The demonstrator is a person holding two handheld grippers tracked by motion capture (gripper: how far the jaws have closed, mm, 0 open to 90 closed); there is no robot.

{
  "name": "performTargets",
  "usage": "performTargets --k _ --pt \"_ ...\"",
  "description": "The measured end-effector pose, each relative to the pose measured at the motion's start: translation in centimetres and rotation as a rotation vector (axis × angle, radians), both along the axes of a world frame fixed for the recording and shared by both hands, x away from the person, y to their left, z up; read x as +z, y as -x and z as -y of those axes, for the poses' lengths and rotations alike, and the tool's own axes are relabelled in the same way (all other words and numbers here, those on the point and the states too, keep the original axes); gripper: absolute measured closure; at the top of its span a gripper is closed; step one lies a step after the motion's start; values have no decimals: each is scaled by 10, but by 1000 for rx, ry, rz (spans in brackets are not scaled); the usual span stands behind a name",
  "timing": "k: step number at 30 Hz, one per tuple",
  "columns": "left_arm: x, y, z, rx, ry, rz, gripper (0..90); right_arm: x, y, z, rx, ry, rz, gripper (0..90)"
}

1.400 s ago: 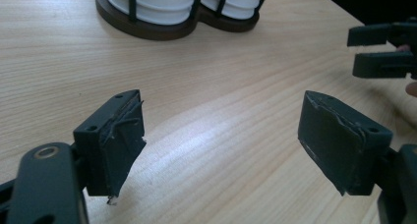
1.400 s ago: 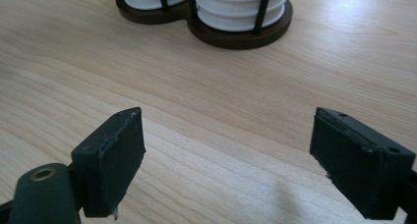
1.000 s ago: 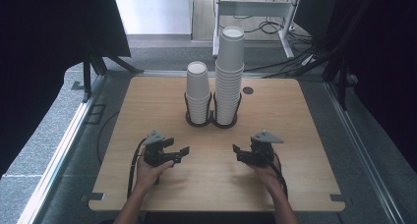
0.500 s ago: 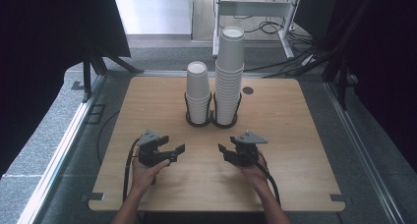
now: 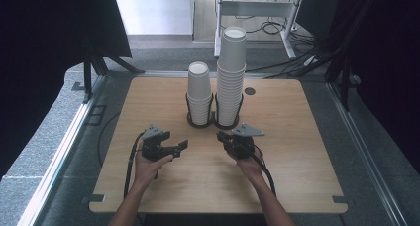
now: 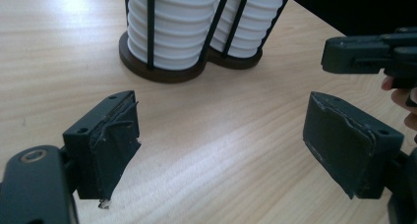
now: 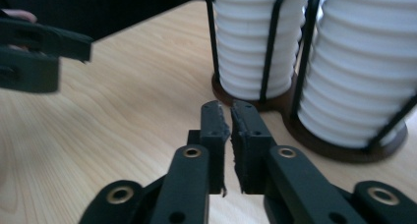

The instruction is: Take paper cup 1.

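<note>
A lab: black curtains [image 5: 54, 32], floor cables [image 5: 277, 25], framed wooden test table [image 5: 307, 137]

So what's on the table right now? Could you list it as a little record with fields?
table: wooden top
short cup stack: white paper cups, in the left ring of the holder
tall cup stack: white cups, in the right ring
holder: black wire rack on dark base
left gripper: jaws wide apart, empty, near the holder
right gripper: jaws nearly together, empty, pointed at the holder

Overhead forward-down view; two low close views toward cup stacks [image 5: 218, 82].
</note>
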State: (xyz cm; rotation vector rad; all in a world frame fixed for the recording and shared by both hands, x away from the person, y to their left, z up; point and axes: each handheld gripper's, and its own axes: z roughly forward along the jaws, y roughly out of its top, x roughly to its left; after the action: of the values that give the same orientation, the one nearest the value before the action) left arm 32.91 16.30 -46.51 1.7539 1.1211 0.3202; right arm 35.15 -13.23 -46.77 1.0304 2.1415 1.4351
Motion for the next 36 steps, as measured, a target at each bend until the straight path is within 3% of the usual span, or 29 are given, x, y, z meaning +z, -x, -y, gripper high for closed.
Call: performTargets --k 9,13,26,36 --pt "19 -11 9 -3 -37 49 142 12 -23 -12 31 -35 43 900" --pt "27 -19 15 -6 -85 70 137 16 -34 -17 48 -51 46 900" --pt "27 -30 18 -9 -91 53 139 29 -69 -44 52 -40 73 900" --pt "25 -33 16 5 -110 42 142 23 -86 -54 30 -20 66 900"
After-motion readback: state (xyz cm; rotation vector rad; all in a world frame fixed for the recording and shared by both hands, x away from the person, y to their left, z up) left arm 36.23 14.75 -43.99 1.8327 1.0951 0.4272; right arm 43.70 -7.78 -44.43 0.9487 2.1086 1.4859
